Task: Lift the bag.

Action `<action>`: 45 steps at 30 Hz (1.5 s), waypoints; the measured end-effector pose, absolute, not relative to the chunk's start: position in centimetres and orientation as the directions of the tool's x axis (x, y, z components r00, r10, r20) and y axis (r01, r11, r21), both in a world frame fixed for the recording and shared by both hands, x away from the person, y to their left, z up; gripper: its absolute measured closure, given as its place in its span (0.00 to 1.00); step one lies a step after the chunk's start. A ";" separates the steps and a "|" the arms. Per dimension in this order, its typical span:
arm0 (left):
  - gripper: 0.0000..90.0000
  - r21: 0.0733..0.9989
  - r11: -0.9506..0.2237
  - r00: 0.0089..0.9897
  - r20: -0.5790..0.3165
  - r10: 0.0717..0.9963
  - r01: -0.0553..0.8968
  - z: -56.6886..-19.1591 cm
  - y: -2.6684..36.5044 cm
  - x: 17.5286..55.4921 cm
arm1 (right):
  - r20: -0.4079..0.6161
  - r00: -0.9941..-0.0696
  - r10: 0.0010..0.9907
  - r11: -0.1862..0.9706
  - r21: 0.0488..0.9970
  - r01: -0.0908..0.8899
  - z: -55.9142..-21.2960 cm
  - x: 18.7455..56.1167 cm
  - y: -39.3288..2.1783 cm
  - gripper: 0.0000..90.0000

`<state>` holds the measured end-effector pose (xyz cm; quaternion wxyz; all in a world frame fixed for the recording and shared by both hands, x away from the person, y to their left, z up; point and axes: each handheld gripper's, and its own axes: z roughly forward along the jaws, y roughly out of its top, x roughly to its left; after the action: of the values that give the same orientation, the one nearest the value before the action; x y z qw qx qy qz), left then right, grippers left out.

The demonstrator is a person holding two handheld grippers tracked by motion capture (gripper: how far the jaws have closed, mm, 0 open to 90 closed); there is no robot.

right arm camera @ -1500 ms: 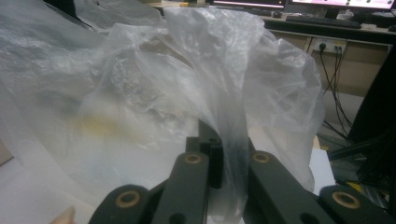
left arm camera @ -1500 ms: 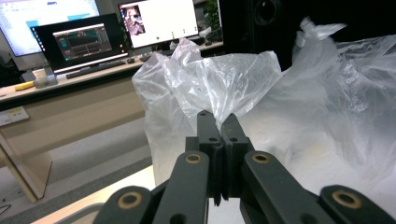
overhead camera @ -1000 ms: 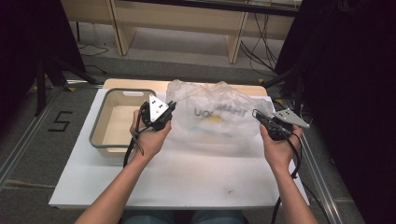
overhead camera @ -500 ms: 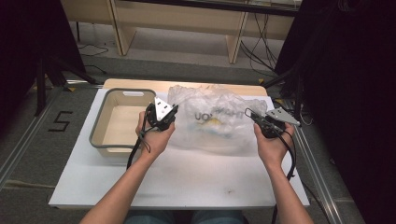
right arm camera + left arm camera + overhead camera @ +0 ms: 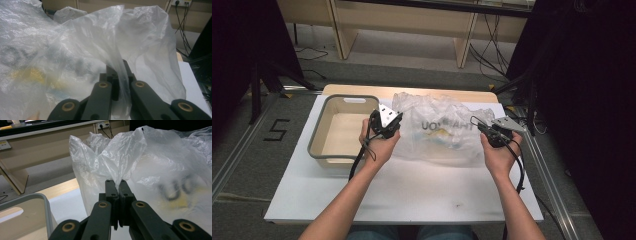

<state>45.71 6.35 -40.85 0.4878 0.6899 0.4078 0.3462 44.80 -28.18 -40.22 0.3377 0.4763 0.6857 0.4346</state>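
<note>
Two grippers pinching one plastic bag

Both grippers clamp the same clear plastic bag [image 5: 447,132], one at each side; the bag sits toward the far edge of the white table [image 5: 412,190], right of centre, crumpled and puffed up, with dark lettering and a yellow patch showing through the film.

Left gripper [image 5: 388,127]: jaws pressed together on a pleat of the bag's left edge; in the left gripper view [image 5: 116,188] the film rises straight out from between the closed jaws, gathered into a peak.

Right gripper [image 5: 484,131]: jaws likewise closed on film at the bag's right side; in the right gripper view [image 5: 118,72] a sheet of plastic drapes down over the jaw tips and runs between them.

Grey basin [image 5: 319,142] stands at the table's far left corner, just beside the left hand [image 5: 379,145]; bag's left edge lies close to the basin's right wall; whether they touch I cannot tell.

Right hand [image 5: 498,155] holds near the table's right edge.
</note>
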 end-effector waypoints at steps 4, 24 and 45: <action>0.92 0.957 -0.184 0.434 0.071 0.898 0.225 -40.9 6.4 45.8 | -0.043 -0.316 0.948 0.165 0.915 0.368 -40.3 45.1 -28.2 1.00; 0.50 0.961 -0.137 0.385 0.035 0.922 0.241 -40.4 6.7 45.3 | -0.040 -0.294 0.955 0.148 0.923 0.356 -39.9 45.4 -28.9 0.86; 0.38 0.960 -0.149 0.395 0.044 0.918 0.238 -40.2 6.5 44.7 | -0.098 -0.240 0.966 0.150 0.967 0.207 -38.7 44.6 -29.9 0.36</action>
<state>44.73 6.48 -40.19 0.4921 0.6747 0.4284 0.3450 44.62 -29.86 -38.66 0.4107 0.4599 0.6374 0.4622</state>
